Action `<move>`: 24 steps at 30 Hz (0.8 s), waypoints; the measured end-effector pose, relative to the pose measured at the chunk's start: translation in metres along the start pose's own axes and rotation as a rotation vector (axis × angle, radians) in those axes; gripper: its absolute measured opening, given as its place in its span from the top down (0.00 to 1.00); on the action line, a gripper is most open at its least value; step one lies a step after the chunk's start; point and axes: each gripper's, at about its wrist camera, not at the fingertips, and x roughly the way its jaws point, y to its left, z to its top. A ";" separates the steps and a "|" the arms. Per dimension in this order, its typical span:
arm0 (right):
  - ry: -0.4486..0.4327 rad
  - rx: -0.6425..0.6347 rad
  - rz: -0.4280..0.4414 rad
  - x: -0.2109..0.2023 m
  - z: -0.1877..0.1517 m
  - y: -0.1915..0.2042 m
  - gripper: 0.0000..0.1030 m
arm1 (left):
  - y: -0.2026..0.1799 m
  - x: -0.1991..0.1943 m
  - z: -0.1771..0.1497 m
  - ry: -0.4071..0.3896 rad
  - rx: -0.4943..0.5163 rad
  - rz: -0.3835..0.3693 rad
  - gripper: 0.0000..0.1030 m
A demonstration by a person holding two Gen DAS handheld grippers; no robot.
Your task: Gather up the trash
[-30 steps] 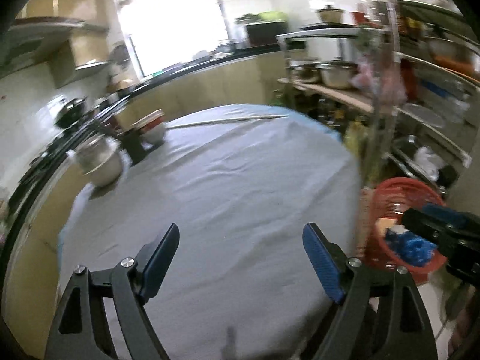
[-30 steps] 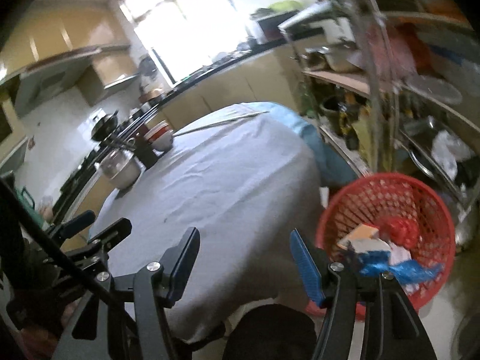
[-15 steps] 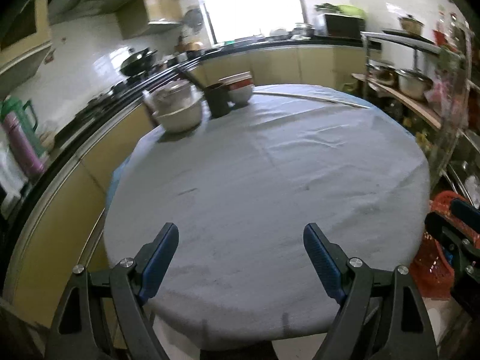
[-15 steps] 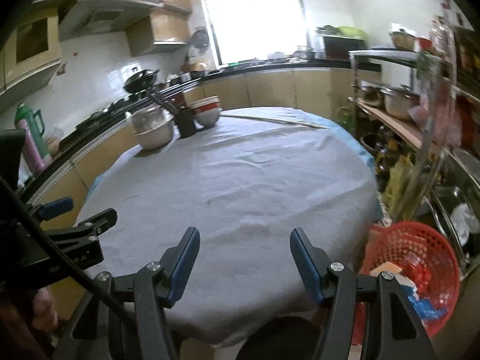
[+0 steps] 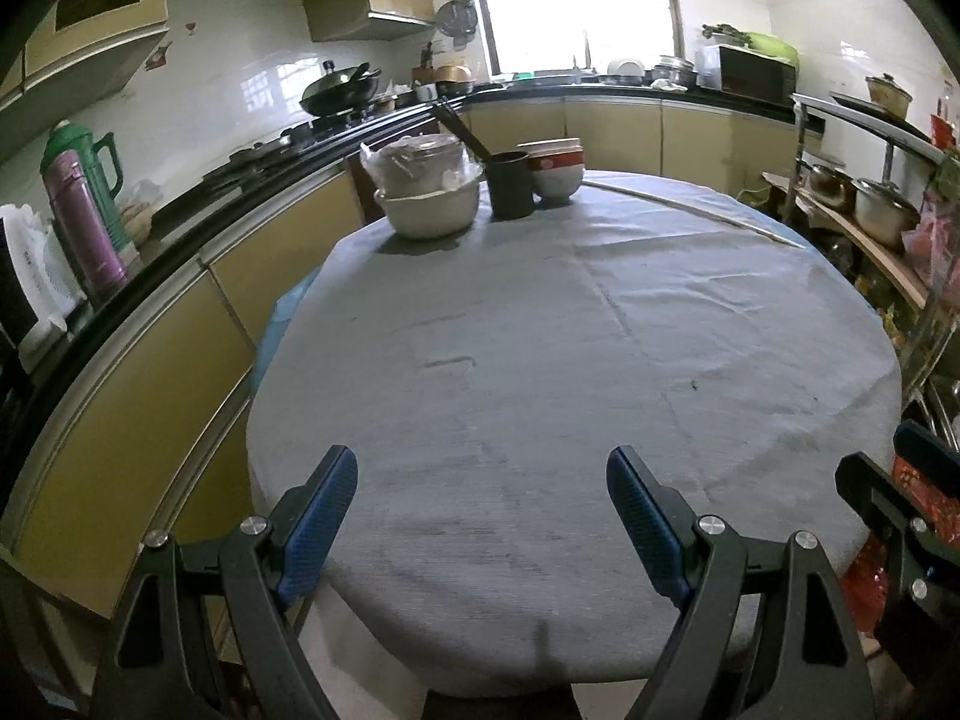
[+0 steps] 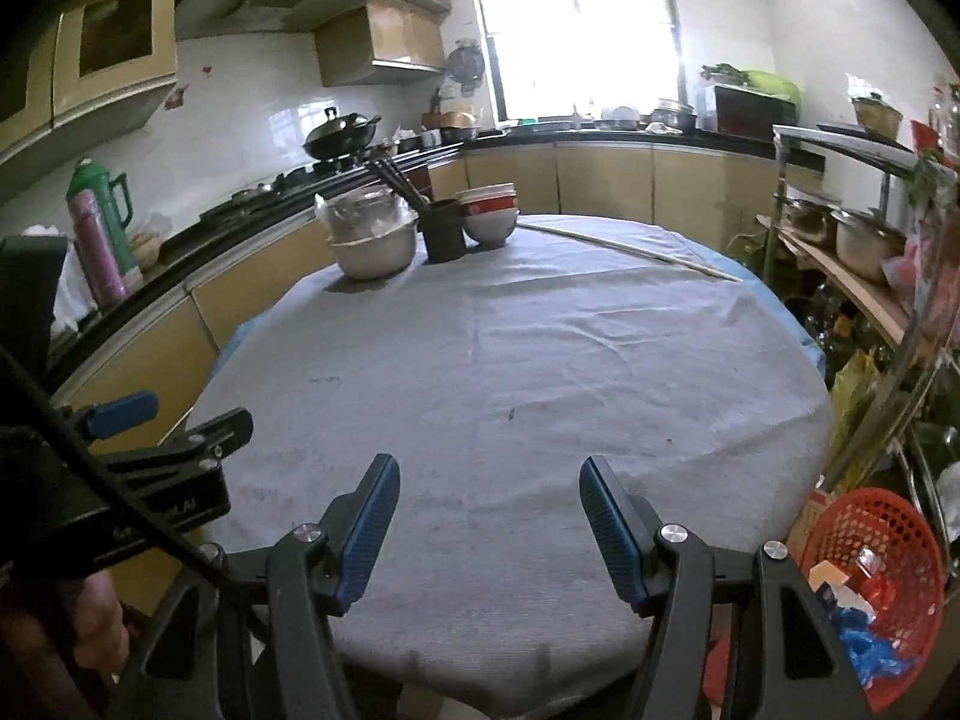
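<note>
Over the near edge of the grey-clothed table (image 5: 570, 330), the left gripper (image 5: 480, 516) and right gripper (image 6: 486, 528) were held agape and empty; trash (image 6: 852, 606) was seen in the red basket (image 6: 900, 540) beside the table.

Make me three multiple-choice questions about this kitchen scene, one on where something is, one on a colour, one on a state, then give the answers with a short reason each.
1. Where is the basket with trash in it?
A. on the table
B. on the floor by the table's right edge
C. on the counter

2. What colour is that basket?
A. red
B. green
C. white

3. How do the right gripper jaws stand?
A. shut on a bowl
B. shut on a wrapper
C. apart with nothing between them

Answers: 1 B, it sits low beside the cloth-covered table in the right wrist view. 2 A, its mesh wall is red. 3 C, only bare cloth shows between the blue pads.
</note>
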 end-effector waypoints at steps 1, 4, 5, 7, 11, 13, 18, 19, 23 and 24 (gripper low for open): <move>0.002 -0.003 0.001 0.001 0.000 0.001 0.36 | 0.002 0.001 0.000 0.002 -0.006 -0.001 0.17; 0.005 -0.007 0.005 0.003 0.001 0.003 0.36 | 0.005 0.000 0.000 0.000 -0.014 0.005 0.17; 0.004 -0.007 0.004 0.003 0.001 0.003 0.36 | 0.006 0.000 0.000 -0.002 -0.016 0.006 0.17; 0.002 -0.005 0.003 0.003 0.002 0.002 0.36 | 0.007 -0.001 0.001 -0.003 -0.019 0.008 0.17; 0.002 0.002 0.004 0.003 0.002 0.001 0.36 | 0.009 -0.002 0.000 -0.007 -0.020 0.009 0.17; 0.001 0.000 0.003 0.002 0.002 0.002 0.36 | 0.010 -0.002 0.000 -0.008 -0.017 0.009 0.17; -0.005 -0.006 0.001 0.000 0.004 0.003 0.36 | 0.011 -0.002 0.000 -0.006 -0.017 0.006 0.17; -0.009 -0.006 0.000 -0.001 0.004 0.003 0.36 | 0.012 -0.002 0.000 -0.005 -0.017 0.006 0.17; -0.016 -0.003 0.000 -0.003 0.005 0.003 0.36 | 0.015 -0.003 -0.001 -0.003 -0.023 0.004 0.17; -0.017 -0.004 -0.001 -0.003 0.005 0.004 0.36 | 0.016 -0.004 -0.002 -0.003 -0.024 0.004 0.17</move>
